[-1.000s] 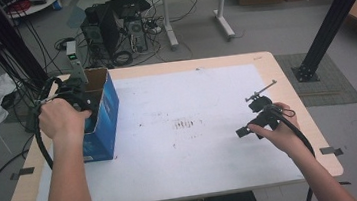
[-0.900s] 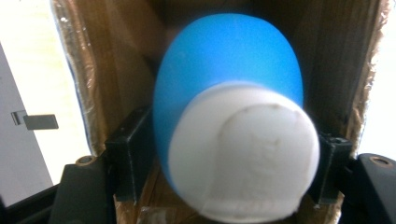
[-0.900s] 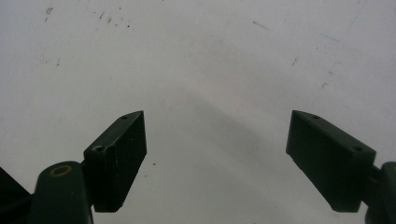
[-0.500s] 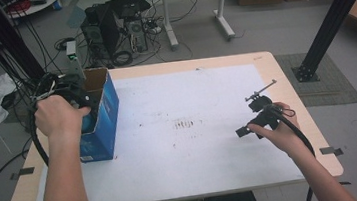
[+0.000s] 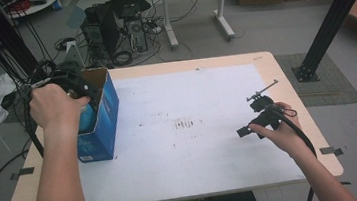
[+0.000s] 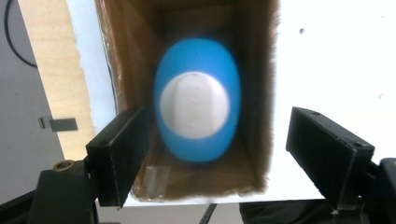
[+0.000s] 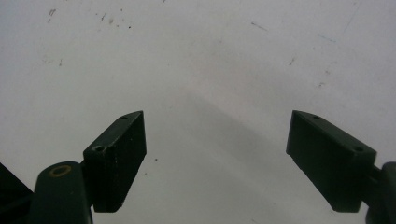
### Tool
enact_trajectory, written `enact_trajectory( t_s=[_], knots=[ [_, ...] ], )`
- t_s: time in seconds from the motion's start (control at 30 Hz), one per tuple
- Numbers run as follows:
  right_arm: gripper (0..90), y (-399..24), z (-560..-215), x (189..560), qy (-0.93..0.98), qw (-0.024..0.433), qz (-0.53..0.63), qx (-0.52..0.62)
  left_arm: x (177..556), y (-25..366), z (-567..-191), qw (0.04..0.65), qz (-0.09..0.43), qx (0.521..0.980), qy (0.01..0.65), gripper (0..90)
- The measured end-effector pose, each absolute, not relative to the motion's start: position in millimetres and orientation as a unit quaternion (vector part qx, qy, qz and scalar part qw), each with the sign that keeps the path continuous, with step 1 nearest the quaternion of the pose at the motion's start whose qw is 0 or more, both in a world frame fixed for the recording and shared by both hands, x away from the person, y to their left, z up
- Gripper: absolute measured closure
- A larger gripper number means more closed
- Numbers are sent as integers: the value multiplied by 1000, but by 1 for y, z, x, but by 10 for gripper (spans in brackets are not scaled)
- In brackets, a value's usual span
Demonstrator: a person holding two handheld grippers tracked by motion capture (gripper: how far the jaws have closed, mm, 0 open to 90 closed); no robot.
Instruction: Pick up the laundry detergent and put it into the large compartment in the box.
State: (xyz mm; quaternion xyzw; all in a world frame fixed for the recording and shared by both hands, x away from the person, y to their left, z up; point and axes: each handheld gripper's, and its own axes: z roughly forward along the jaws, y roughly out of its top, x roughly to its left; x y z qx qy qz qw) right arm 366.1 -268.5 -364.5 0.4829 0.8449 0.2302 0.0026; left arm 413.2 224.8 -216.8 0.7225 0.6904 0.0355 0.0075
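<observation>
Black jaws of the left gripper (image 6: pixel 212 154), just been opening and now wide and empty, hang over the blue bottle (image 6: pixel 197 100) lying, apparently loose, inside the cardboard box (image 6: pixel 261 93) at the counter's (image 5: pixel 194 129) left edge; a careless lift-out could snag the box wall and tip it.

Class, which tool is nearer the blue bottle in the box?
Left. The left tool hangs right above the bottle; the right tool is far across the table.
</observation>
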Motion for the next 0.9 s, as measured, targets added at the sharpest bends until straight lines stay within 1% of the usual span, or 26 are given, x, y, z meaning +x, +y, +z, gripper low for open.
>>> enact_trajectory(
  t_s=[0.17, 0.2, 0.43, 0.47, 0.5, 0.7, 0.73, 0.9],
  knots=[
    [202, -269, -362, 366, 847, 5, 231, 479, 411, 208, -199, 26, 43, 738, 673, 205],
    [202, -269, -361, 366, 847, 6, 232, 478, 410, 199, -193, 35, 44, 746, 664, 201],
    [200, -270, -358, 365, 847, 8, 233, 477, 407, 171, -185, 53, 40, 773, 631, 175],
    [200, -270, -357, 365, 847, 7, 233, 478, 405, 160, -186, 54, 38, 784, 618, 174],
    [200, -270, -357, 365, 847, 7, 233, 478, 405, 160, -186, 54, 38, 784, 618, 174],
    [199, -269, -353, 363, 844, 10, 235, 482, 399, 123, -194, 62, 35, 811, 580, 163],
    [199, -269, -353, 363, 844, 10, 235, 482, 399, 123, -194, 62, 35, 811, 580, 162],
    [198, -270, -354, 364, 844, 7, 233, 483, 400, 95, -211, 63, 27, 829, 554, 162]
  ],
)
